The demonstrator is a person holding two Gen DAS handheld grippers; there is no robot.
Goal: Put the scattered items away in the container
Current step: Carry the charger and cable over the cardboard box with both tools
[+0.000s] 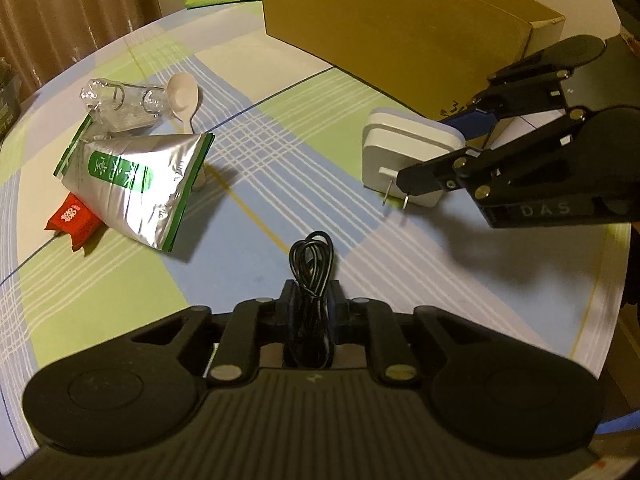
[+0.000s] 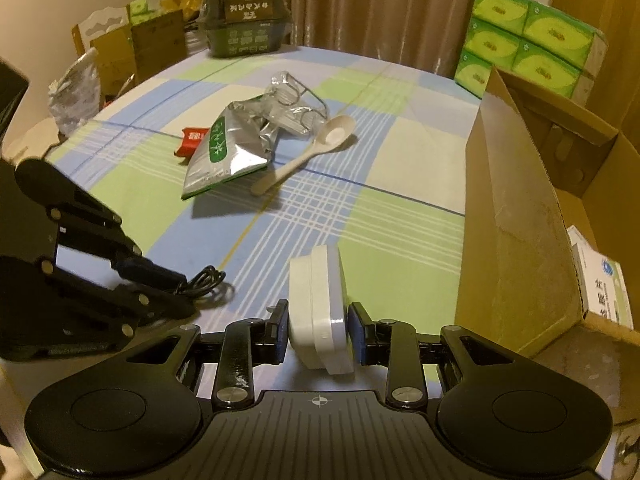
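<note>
Both grippers are gripping: left gripper point(image 1: 312, 300) pinching the cable point(image 1: 312, 264), right gripper point(image 2: 318, 332) clamping the charger point(image 2: 320, 304); next, carrying both into the box point(image 2: 516, 216).

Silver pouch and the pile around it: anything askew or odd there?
Yes. The silver pouch lies tilted, propped on a red packet, with crumpled clear plastic against its top edge and a white spoon beside it. Nothing looks spilled.
</note>
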